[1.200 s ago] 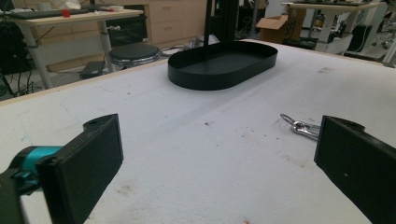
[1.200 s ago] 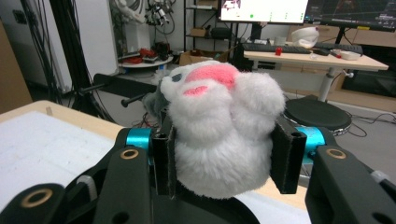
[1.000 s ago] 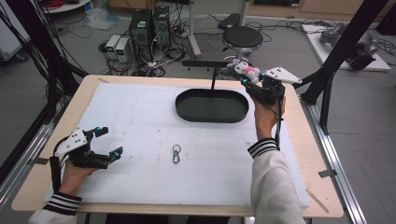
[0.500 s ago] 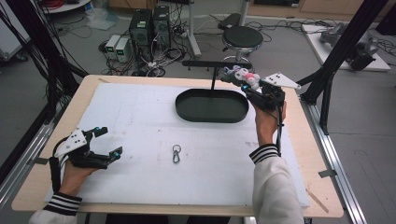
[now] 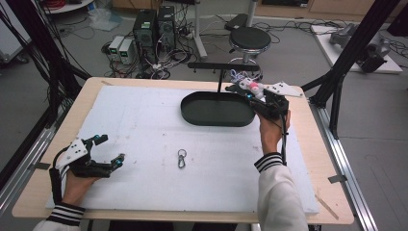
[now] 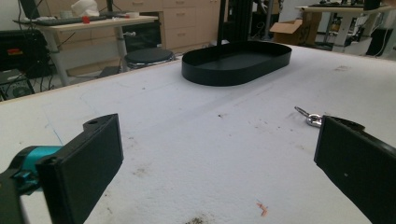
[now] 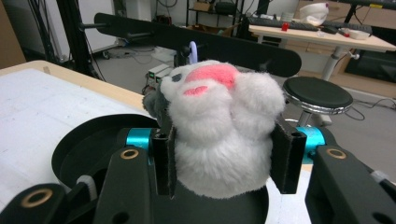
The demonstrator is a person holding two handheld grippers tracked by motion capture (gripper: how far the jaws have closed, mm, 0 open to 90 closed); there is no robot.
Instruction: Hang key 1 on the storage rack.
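White foam covers the counter (image 5: 144,120). Left gripper (image 5: 108,151) rests near its left edge w/ jaws wide, nothing between. Keyring (image 5: 181,158) lies mid-counter. Right gripper (image 7: 224,163) squeezes the plush toy (image 7: 219,140) above the black tray's (image 5: 192,113) right end; risk: toy lands on the rim & tumbles out if released off-centre.

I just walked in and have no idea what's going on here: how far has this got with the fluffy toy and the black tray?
Done: the right tool has the white plush toy clamped between its jaws and holds it over the black tray's right end. In hand: bringing the toy to the tray. Left: releasing it there. The keyring clip lies untouched on the white mat, and the left tool rests open nearby.
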